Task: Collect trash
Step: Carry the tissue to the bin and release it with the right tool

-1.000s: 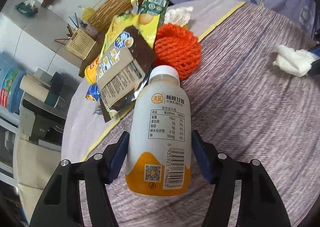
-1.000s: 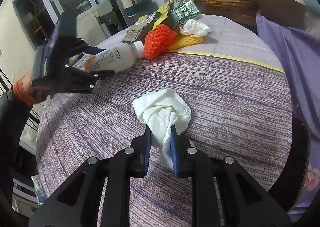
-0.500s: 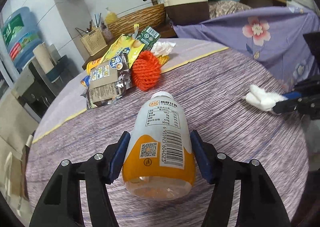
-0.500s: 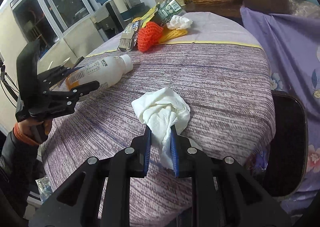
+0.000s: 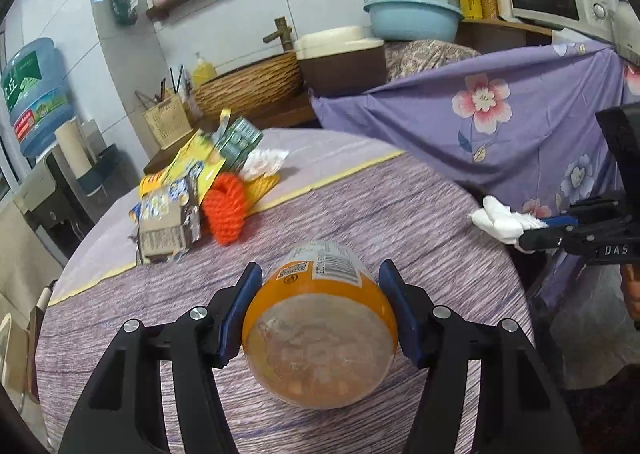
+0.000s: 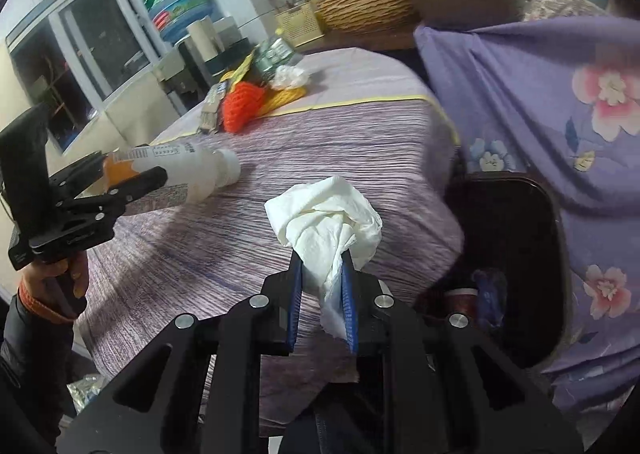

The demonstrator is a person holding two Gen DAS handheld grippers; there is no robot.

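Carrying both loads at once, your left gripper (image 5: 320, 318) clamps the bottle (image 5: 320, 330). Your right gripper (image 6: 322, 294) pinches the tissue (image 6: 324, 222) near the dark bin (image 6: 512, 254), likely for dropping.

A round table (image 5: 360, 214) draped in a purple-striped cloth with a yellow-edged lavender band carried a cluster of litter toward its far side, at about eleven o'clock in the left wrist view. There lay a crumpled silver-brown snack wrapper (image 5: 166, 230), an orange foam fruit net (image 5: 225, 210) touching it, a yellow snack bag (image 5: 200, 166) behind, a green carton (image 5: 237, 142) at the back, and a white crumpled tissue (image 5: 262, 163) beside a yellow foam net (image 5: 262, 186).
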